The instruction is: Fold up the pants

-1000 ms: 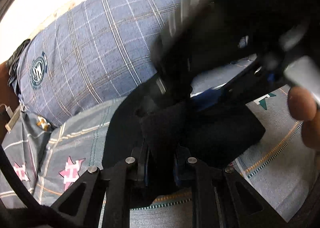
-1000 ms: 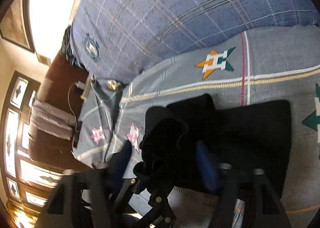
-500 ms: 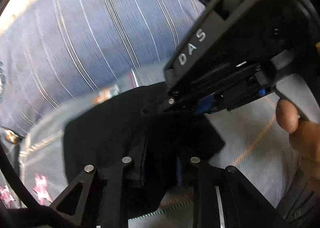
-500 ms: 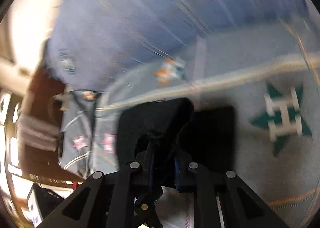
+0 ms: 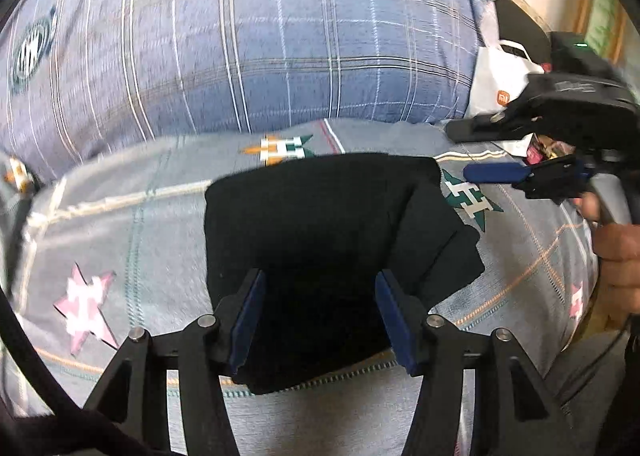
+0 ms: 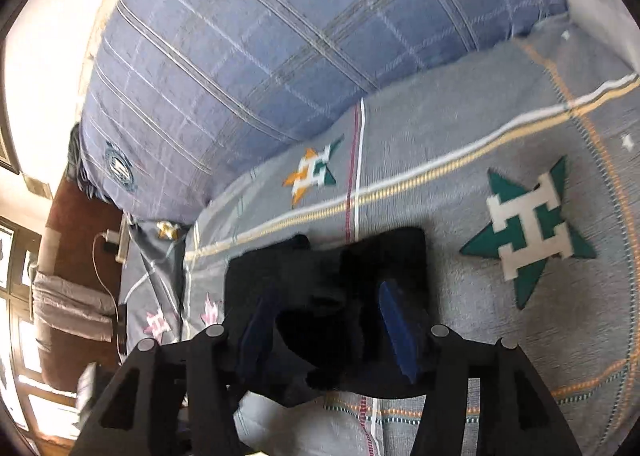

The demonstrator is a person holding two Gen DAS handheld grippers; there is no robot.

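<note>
Folded black pants (image 5: 320,232) lying flat on a grey bedspread (image 5: 140,240) patterned with stars, in the middle of the bed, just near of a big blue plaid duvet (image 5: 248,40) bunched along the far side. In the left wrist view, left gripper (image 5: 320,320) hanging over the near edge of the pants, blue pads spread wide apart, jaws just opened, dark cloth lying between them but not pinched. Right flap of the pants showing layered folded edges, its corner pointing right toward a green star (image 5: 472,200). Right gripper (image 5: 496,148) at the far right of that view, off the cloth and above the bedspread, jaws parted, one blue pad showing, with a hand (image 5: 616,256) on its handle. Beyond it a white bag (image 5: 500,84) at the right end of the duvet. In the right wrist view, right gripper (image 6: 328,320) likewise just opened, pads clear of the fabric, the pants (image 6: 328,280) below and between them, lumpy and blurred at the near edge. Orange and green star (image 6: 312,172) just far of the pants, large green star (image 6: 528,228) to their right. Brown floor (image 6: 80,224) and a white cable (image 6: 100,268) at the left beyond the bed edge.
</note>
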